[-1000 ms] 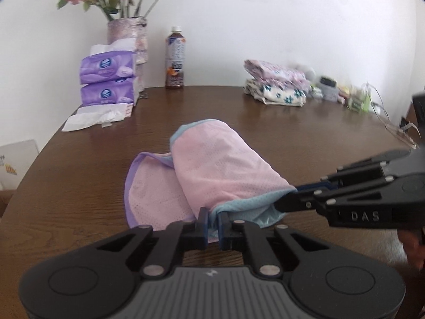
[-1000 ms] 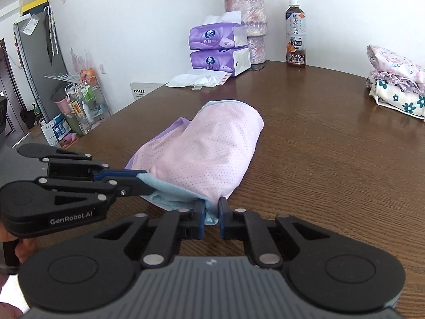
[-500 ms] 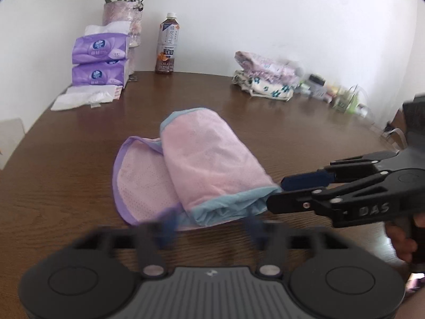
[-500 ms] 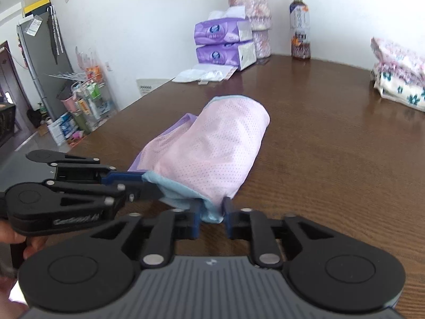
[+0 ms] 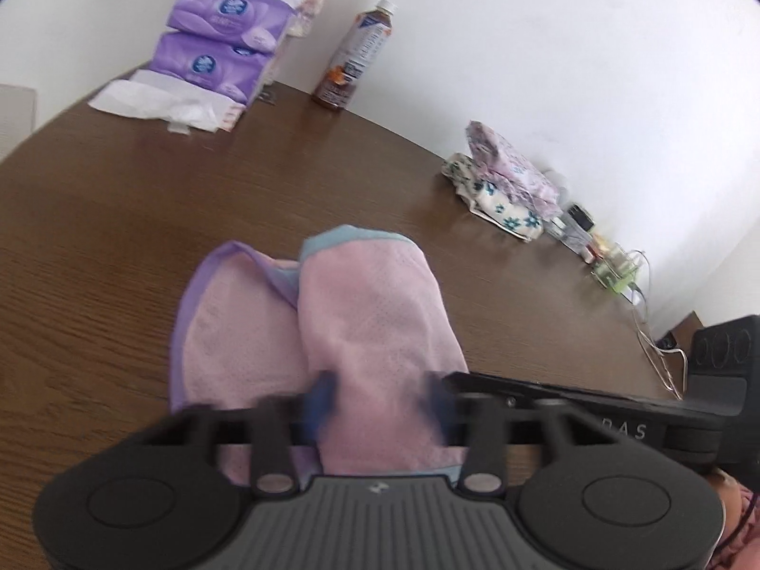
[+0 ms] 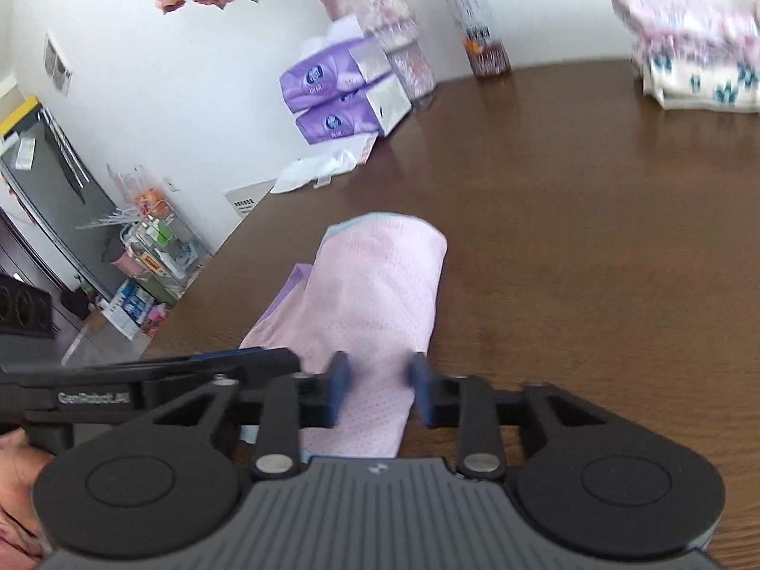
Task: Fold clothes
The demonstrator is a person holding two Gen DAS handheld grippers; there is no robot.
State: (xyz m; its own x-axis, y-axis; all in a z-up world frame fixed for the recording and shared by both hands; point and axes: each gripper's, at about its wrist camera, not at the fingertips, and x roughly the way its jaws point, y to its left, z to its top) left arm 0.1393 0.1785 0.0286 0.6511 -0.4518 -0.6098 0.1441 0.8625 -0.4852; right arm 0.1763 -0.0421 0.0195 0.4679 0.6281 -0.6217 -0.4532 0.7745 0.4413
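There, both the left hand-held gripper (image 5: 375, 401) and right hand-held gripper (image 6: 380, 387) hovered over the pink garment (image 6: 380, 289) on the tabletop (image 6: 593, 237), jaws apart, closing, pads not pressing it.

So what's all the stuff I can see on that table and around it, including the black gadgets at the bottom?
pink garment: one, pink mesh with blue and purple trim, folded at the table's near middle
table: one, dark brown wood
tissue packs: two, purple, stacked at the far edge
loose tissues: a few, white, beside the packs
bottle: one, dark drink, white cap, by the wall
vase of flowers: one, pinkish, behind the packs
folded clothes: small stack, floral white and pink, far side
fridge: one, grey, off the table
left gripper: black, blue pads, jaws closing astride the garment's near end
right gripper: the same, likewise closing
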